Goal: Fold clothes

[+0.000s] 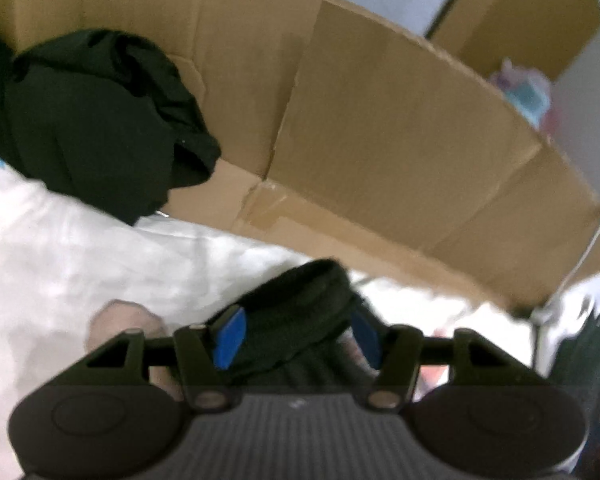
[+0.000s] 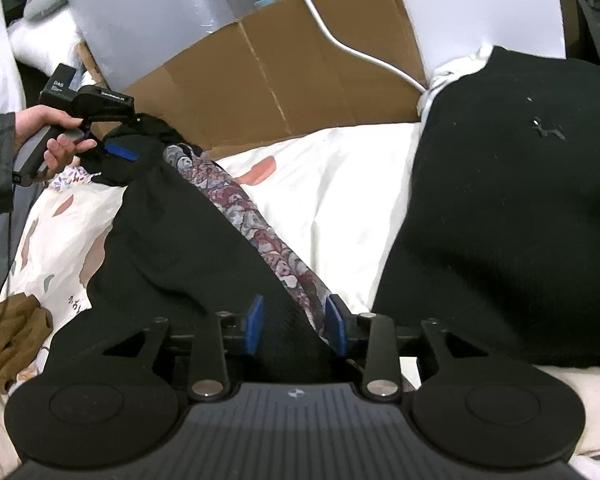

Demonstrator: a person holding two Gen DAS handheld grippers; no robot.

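Note:
A long black garment (image 2: 188, 240) with a patterned purple-grey lining strip (image 2: 256, 220) lies stretched across the white printed bedsheet (image 2: 340, 200). My right gripper (image 2: 295, 326) is over its near end. Its blue pads (image 2: 254, 326) stand apart, with the cloth lying loose between them. At the far end a hand (image 2: 52, 140) holds my left gripper (image 2: 114, 150) over the garment's other end. In the left wrist view my left gripper (image 1: 297, 336) is open, and a bunched black edge of the garment (image 1: 296, 304) sits in the gap between the pads.
A folded black garment (image 2: 500, 200) lies on the bed to the right. Another black heap (image 1: 92, 120) rests against an open cardboard box (image 1: 380, 140). A brown cloth (image 2: 8, 336) lies at the left edge. A white cable (image 2: 340, 40) runs over the cardboard.

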